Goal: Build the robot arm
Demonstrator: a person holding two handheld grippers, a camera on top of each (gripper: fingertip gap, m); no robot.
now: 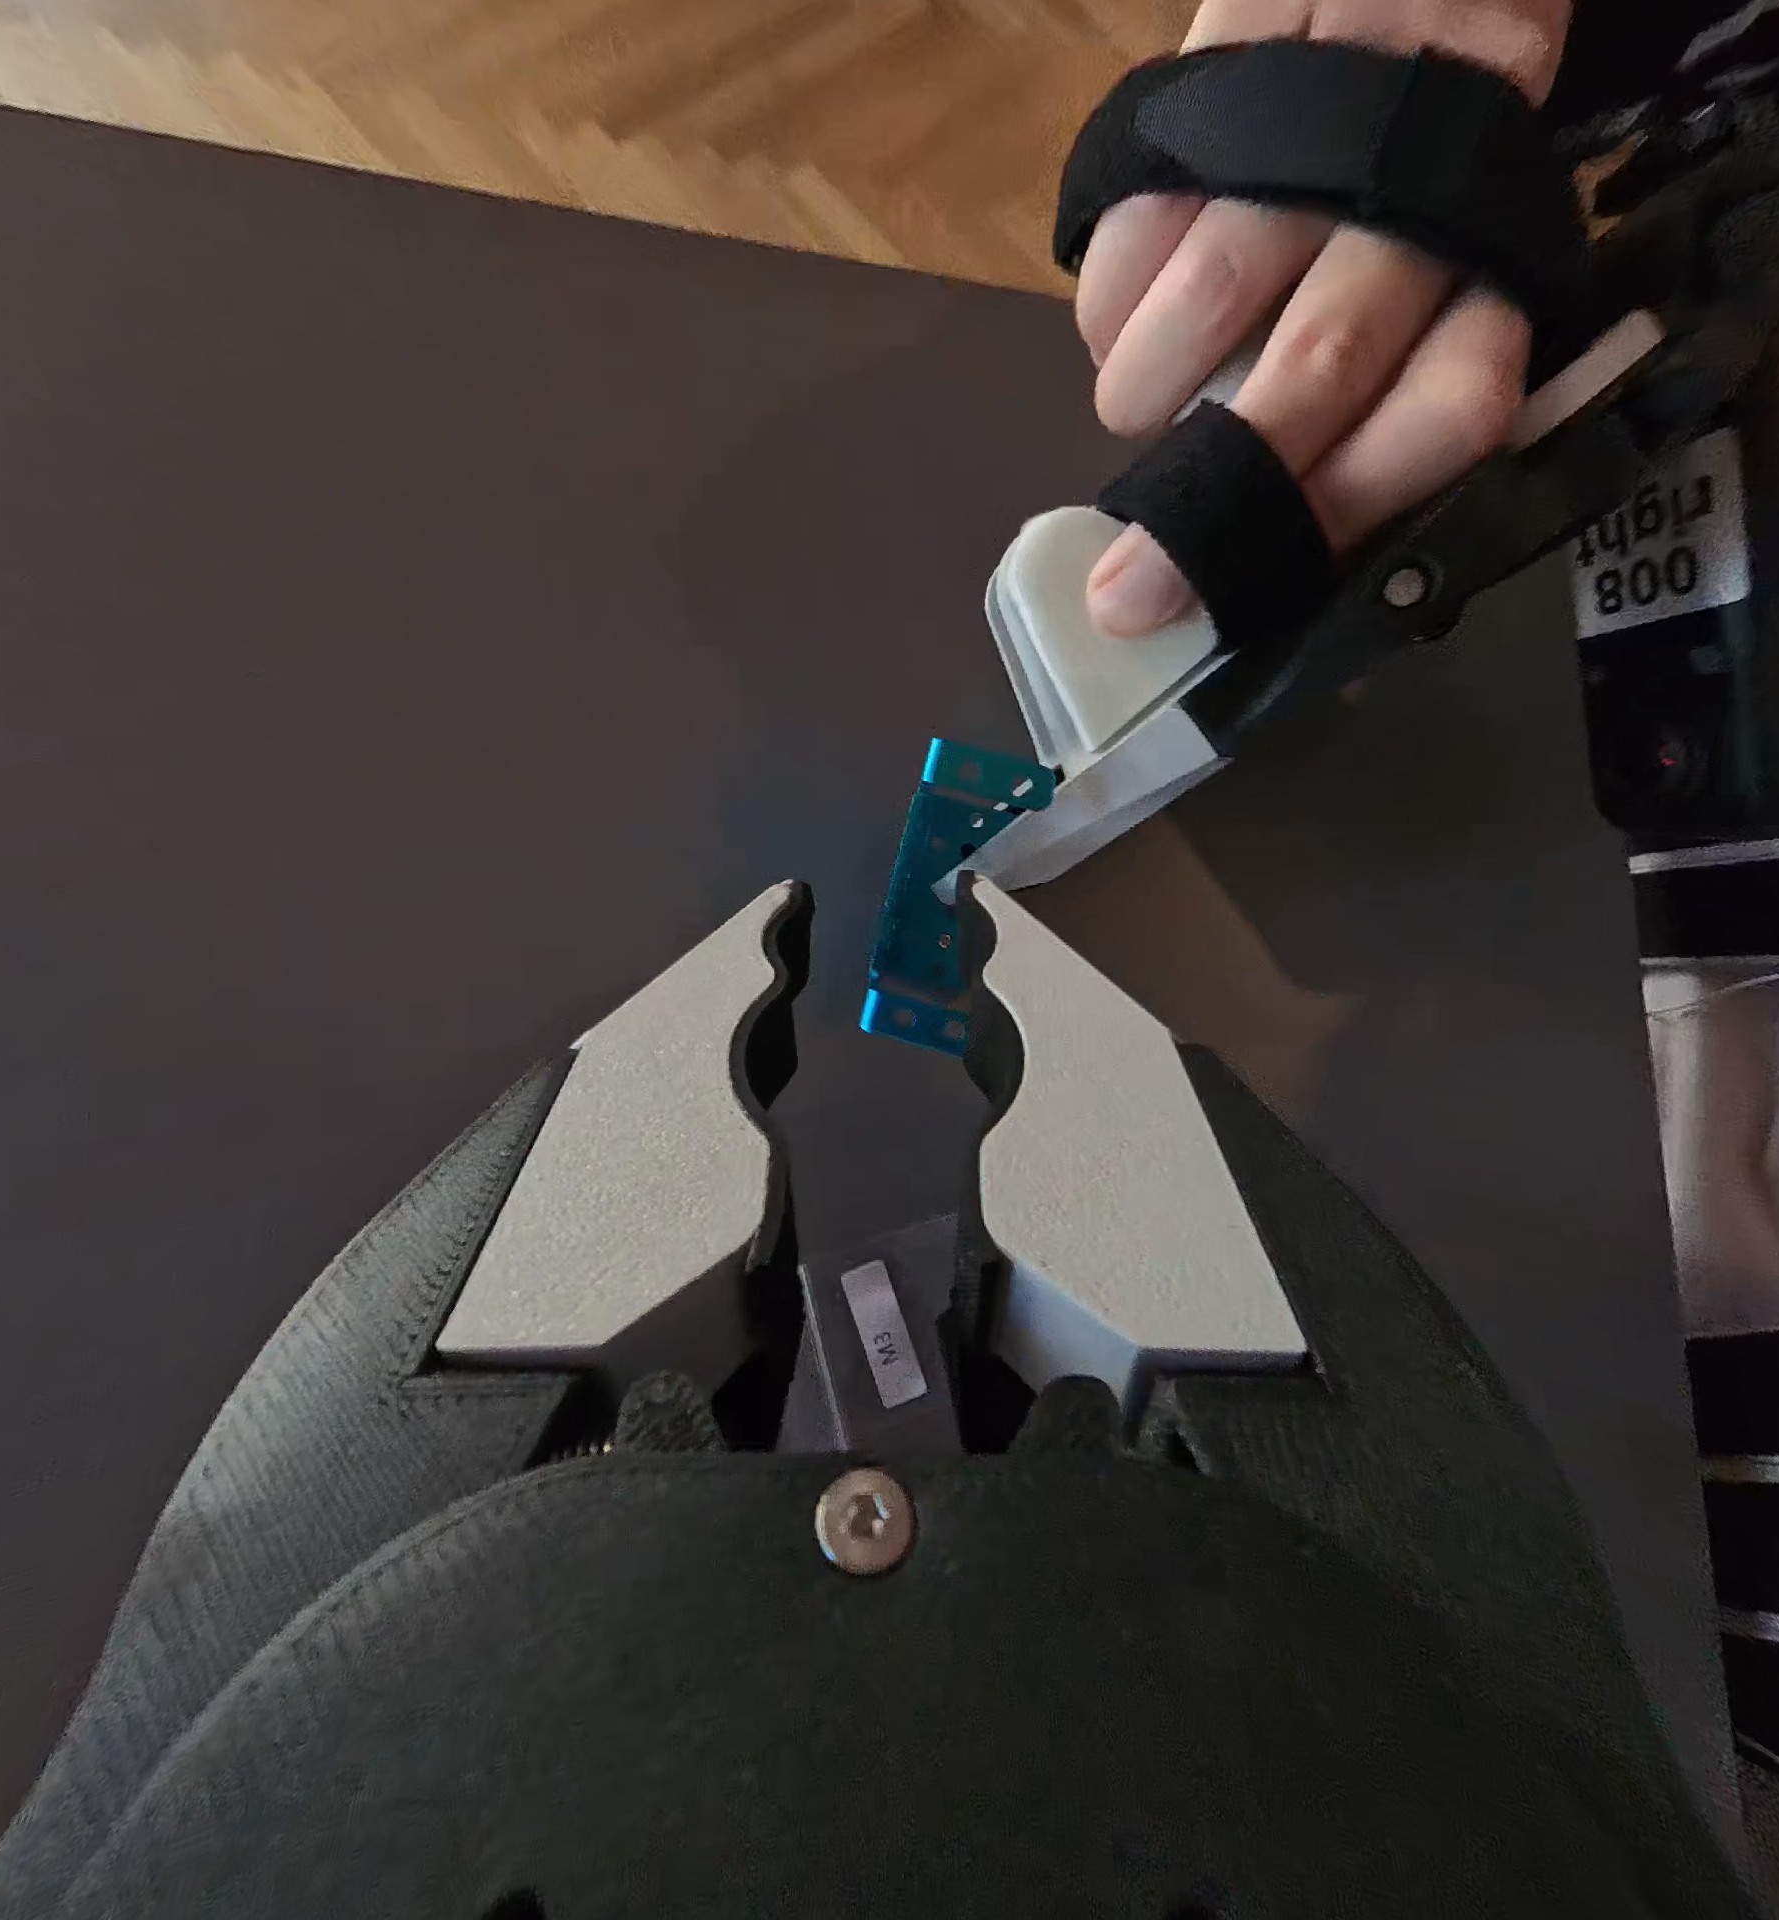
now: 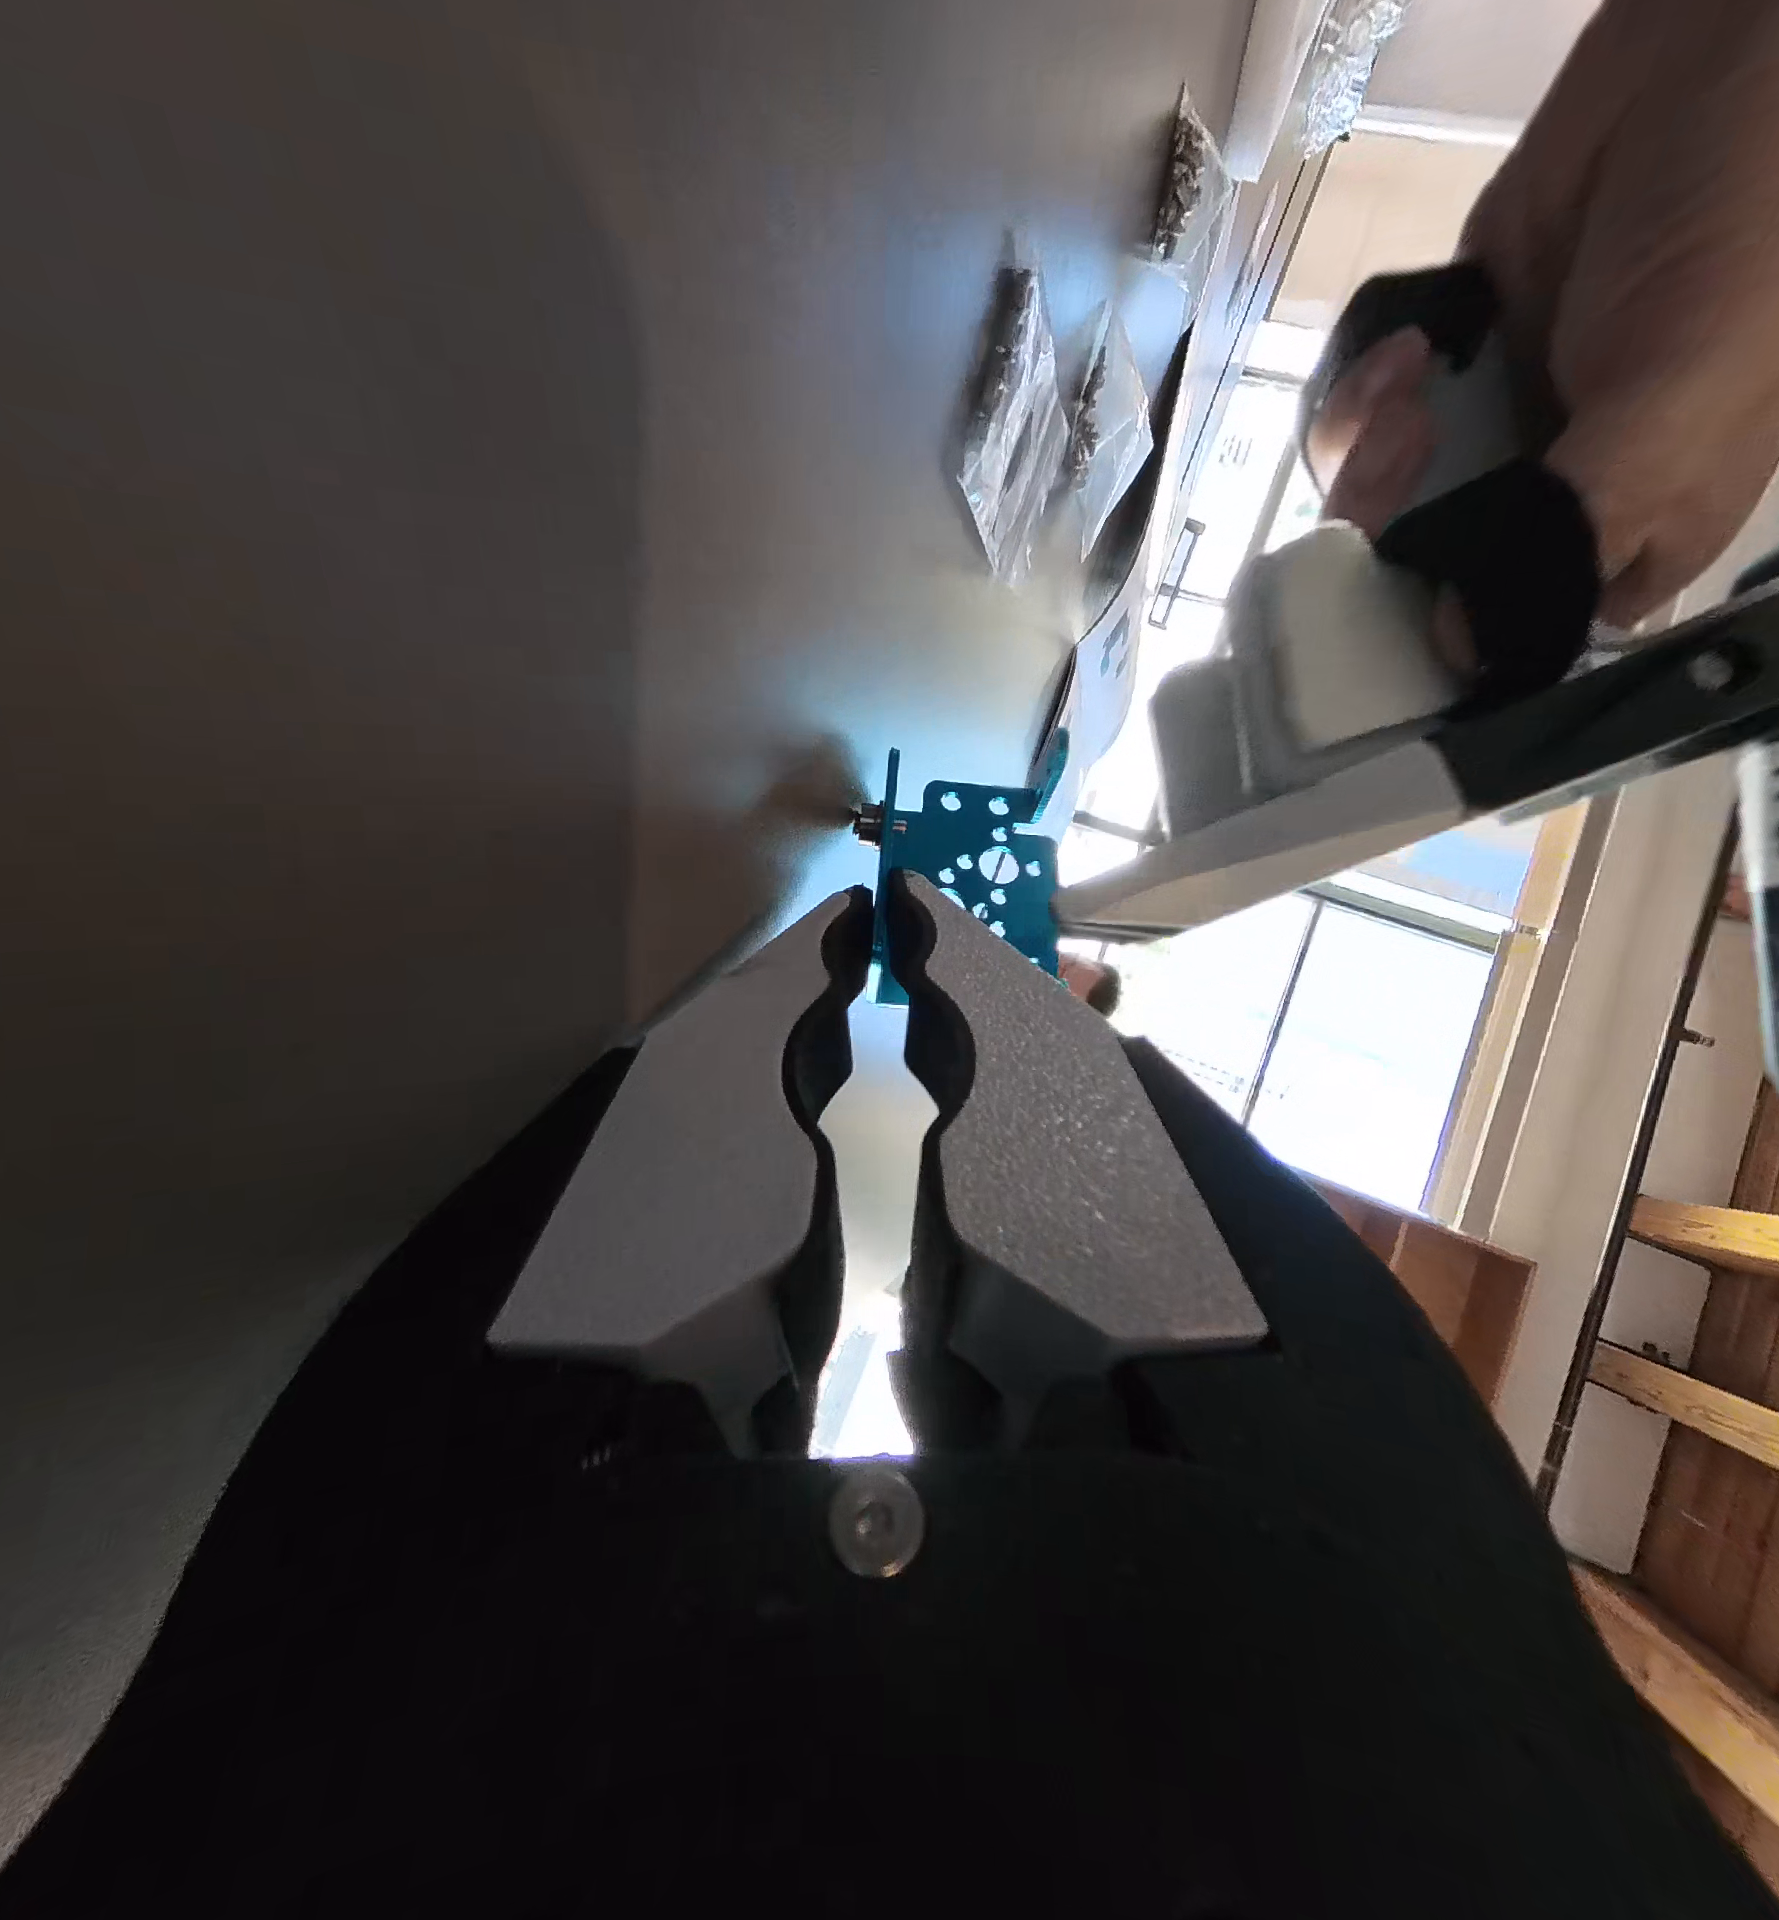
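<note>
A small blue metal bracket (image 1: 916, 914) with many holes is held in the air above a dark table (image 1: 345, 623). My right gripper (image 1: 994, 831) reaches in from the upper right, held by a strapped hand (image 1: 1280, 312), and grips the bracket's edge. In the right wrist view my right gripper (image 2: 877, 902) is shut on a thin flange of the bracket (image 2: 989, 862). A small screw (image 2: 864, 824) sticks out of that flange. My left gripper (image 1: 885, 899) is open around the bracket, with its right finger touching it. It also shows in the right wrist view (image 2: 1082, 894), at the bracket's far side.
Several clear plastic bags of small parts (image 2: 1010, 416) lie on the table (image 2: 345, 520) farther off. A herringbone wooden floor (image 1: 656, 104) lies beyond the table's edge. Bright windows (image 2: 1363, 1039) and wooden shelving (image 2: 1747, 1403) stand behind. Both grippers' tips are close together, under 4 cm apart.
</note>
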